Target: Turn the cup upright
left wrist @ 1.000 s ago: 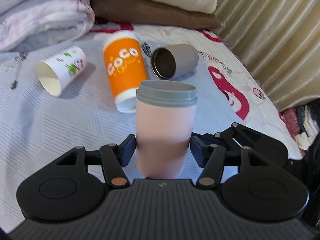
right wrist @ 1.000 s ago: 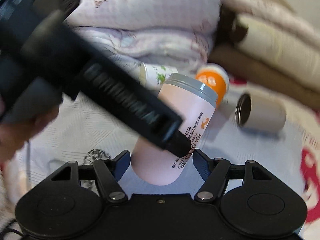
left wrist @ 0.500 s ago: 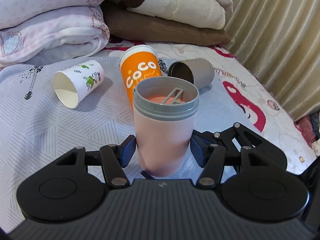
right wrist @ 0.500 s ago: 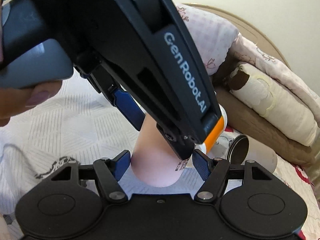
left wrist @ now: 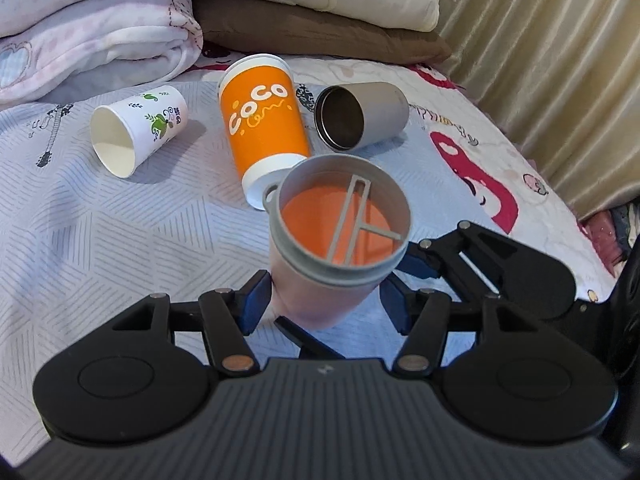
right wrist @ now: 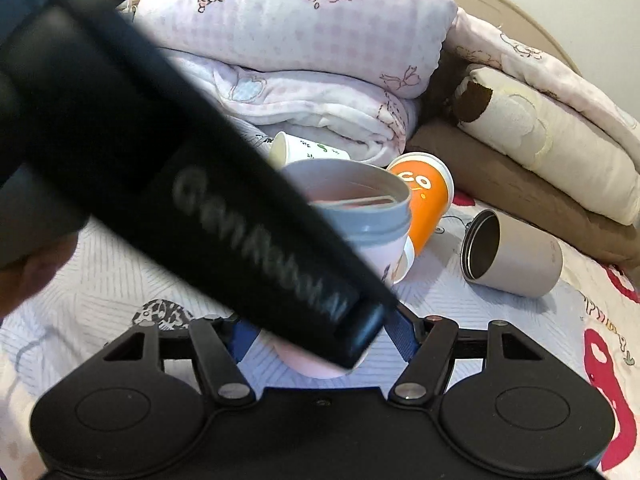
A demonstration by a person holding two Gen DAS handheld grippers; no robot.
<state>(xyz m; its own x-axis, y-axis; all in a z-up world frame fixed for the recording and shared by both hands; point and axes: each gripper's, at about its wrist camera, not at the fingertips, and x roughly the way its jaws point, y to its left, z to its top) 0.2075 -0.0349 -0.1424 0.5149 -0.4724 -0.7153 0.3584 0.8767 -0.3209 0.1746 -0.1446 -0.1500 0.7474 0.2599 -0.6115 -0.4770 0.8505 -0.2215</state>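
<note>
Pink cup stands between both sets of spread fingers
We see it at frame centre, mouth up, axis leaning slightly; left gripper and right gripper each flank its base without pinching

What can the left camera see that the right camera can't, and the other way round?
Only the left wrist view shows the beige curtain and looks down into the pink cup, with its orange inside and grey divider.

Only the right wrist view shows the other gripper's black body marked GenRobot.AI crossing in front of the pink cup, and a bit of the person's hand.

Both show the pink cup standing between blue fingers, the orange cup, the white paper cup, the grey metal cup, and the folded blankets.
</note>
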